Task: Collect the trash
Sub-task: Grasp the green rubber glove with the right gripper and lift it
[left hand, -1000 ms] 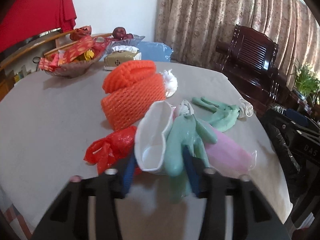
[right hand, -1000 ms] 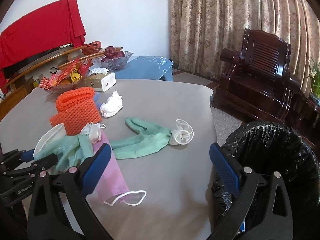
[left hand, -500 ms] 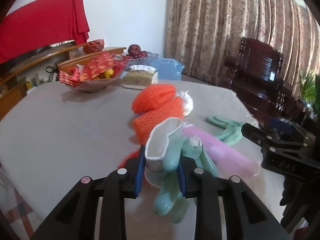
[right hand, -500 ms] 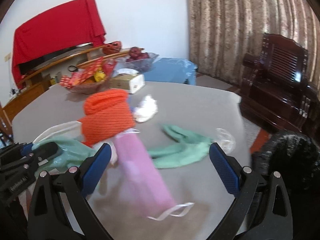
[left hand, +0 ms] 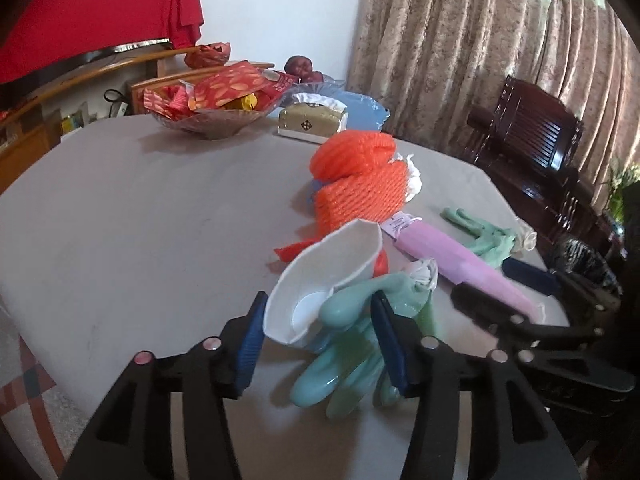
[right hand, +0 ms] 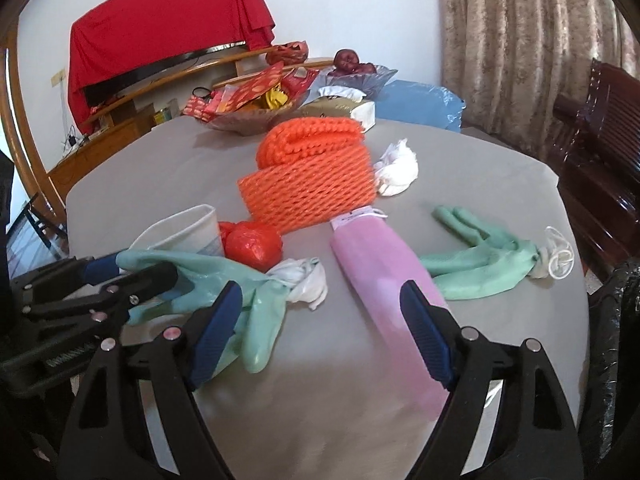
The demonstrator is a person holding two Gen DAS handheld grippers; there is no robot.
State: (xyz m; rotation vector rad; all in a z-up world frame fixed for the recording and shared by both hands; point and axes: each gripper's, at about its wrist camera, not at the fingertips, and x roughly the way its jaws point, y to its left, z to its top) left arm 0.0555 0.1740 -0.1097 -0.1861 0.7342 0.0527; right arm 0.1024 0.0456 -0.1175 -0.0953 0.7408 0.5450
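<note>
Two green gloves point(right hand: 480, 260) point(right hand: 224, 280), one paper cup point(left hand: 332, 276), one pink mask point(right hand: 380, 276).

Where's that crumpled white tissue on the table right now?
In the right wrist view the white tissue lies toward the far side of the grey table, tucked against the right end of the orange foam net, beyond the pink mask.

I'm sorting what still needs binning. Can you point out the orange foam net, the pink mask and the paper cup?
orange foam net point(right hand: 308, 192): right wrist view, on its front mesh face.
pink mask point(right hand: 376, 264): right wrist view, on its pleated middle.
paper cup point(left hand: 320, 276): left wrist view, on its inner wall.
</note>
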